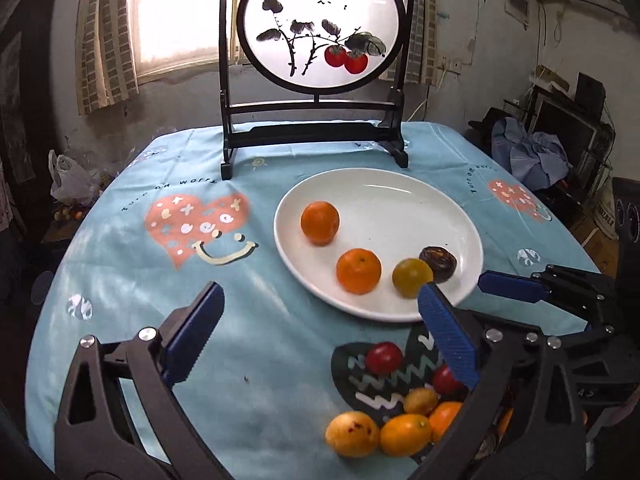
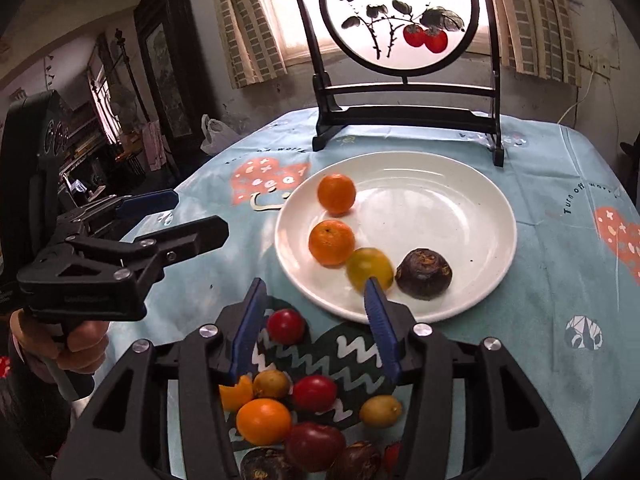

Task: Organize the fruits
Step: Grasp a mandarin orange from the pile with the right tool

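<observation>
Loose fruit pile: small red, orange and yellow fruits (image 2: 288, 412) lie heaped on a dark zigzag-patterned mat (image 2: 344, 356) at the near edge, directly under both cameras, probably the stock awaiting sorting.
Right gripper (image 2: 316, 300): blue-padded fingers spread wide, empty, poised over the pile and aimed at the plate.
Left gripper (image 1: 320, 304): fingers wide apart, holding nothing, hovering above the blue printed cloth of the worktop (image 1: 132, 280).
White round plate (image 1: 452, 216): carries two orange mandarins (image 1: 320, 223), a yellow-green fruit (image 1: 411, 278) and a dark brown chestnut-like one (image 1: 438, 263), lined along its near-left side, seemingly leaving room for more.
</observation>
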